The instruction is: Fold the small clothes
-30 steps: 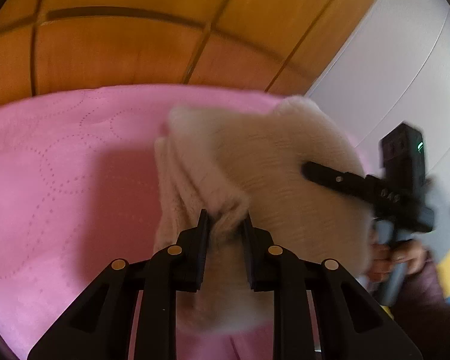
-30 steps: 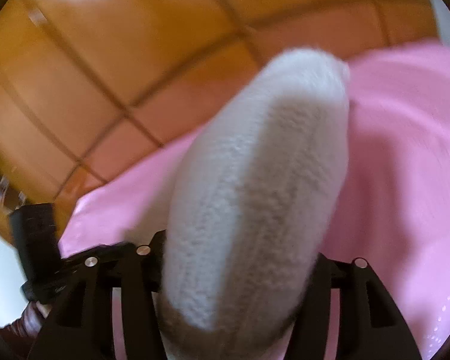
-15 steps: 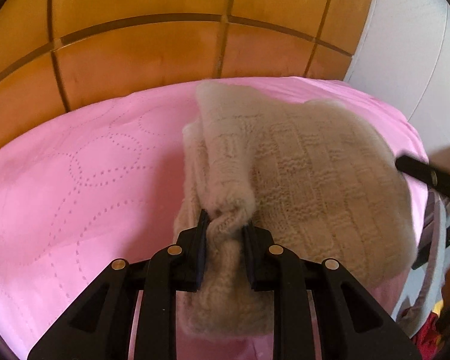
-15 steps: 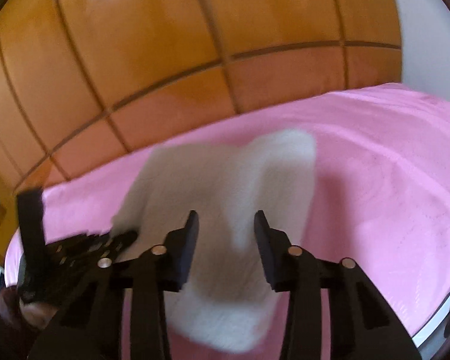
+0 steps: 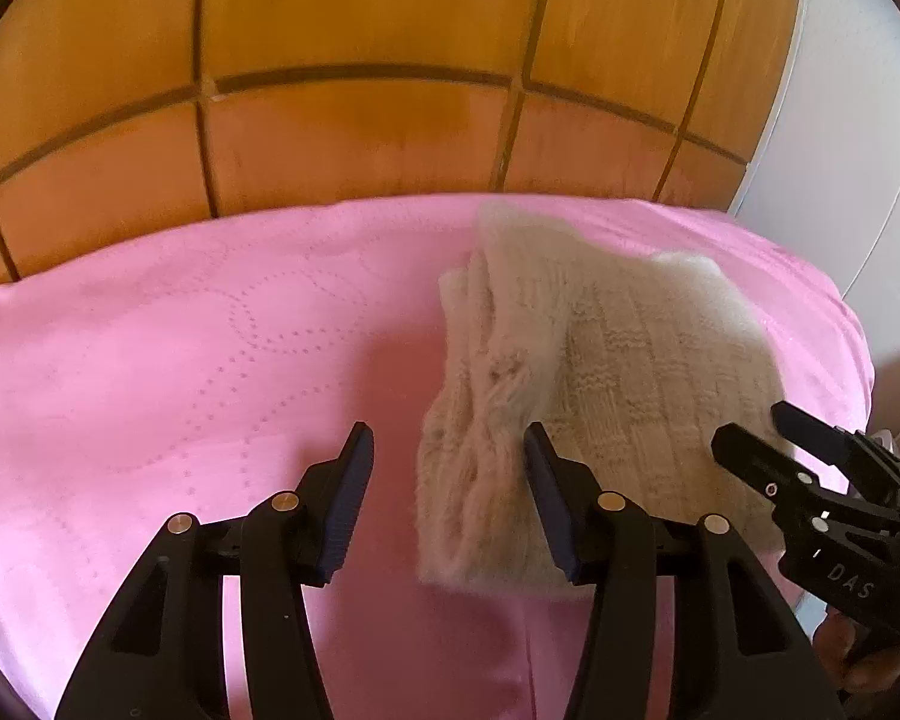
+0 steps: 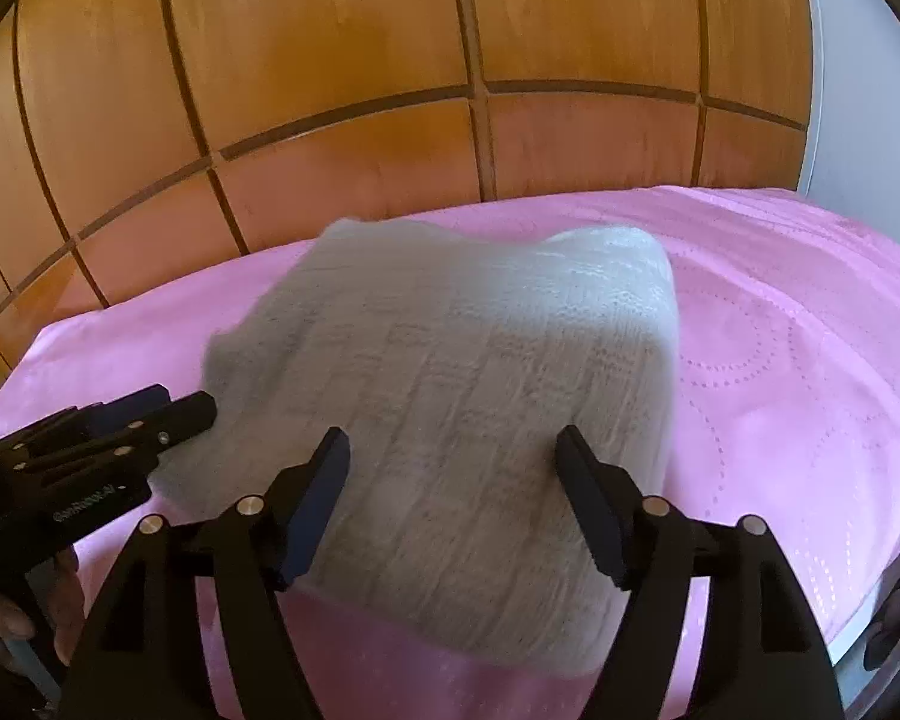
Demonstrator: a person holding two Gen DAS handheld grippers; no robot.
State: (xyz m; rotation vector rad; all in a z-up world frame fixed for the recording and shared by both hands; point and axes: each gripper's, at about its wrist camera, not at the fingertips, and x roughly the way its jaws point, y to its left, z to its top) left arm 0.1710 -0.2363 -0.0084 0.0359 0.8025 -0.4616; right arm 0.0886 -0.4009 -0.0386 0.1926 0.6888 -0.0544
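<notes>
A cream knitted garment (image 5: 618, 360) lies folded on the pink quilted bed cover (image 5: 180, 360). My left gripper (image 5: 447, 450) hangs just before the garment's near left edge. Its jaws are opening, a thick fold lies loose between them, and the pads do not press on it. In the right wrist view the garment (image 6: 462, 336) fills the middle. My right gripper (image 6: 453, 438) is over its near part with jaws opening, wide apart and off the knit. Each gripper shows in the other's view: the right gripper (image 5: 750, 426) and the left gripper (image 6: 183, 399).
A wooden panelled wall (image 5: 360, 138) rises behind the bed. A white wall (image 5: 852, 120) stands at the right. The cover's edge (image 6: 870, 600) drops off at the near right. A person's hand (image 6: 6, 618) holds the left gripper's handle.
The left gripper has let go of the fold it pinched, and both grippers have drawn back a little. The right gripper's jaws have spread wide. The garment now rests flat on the cover.
</notes>
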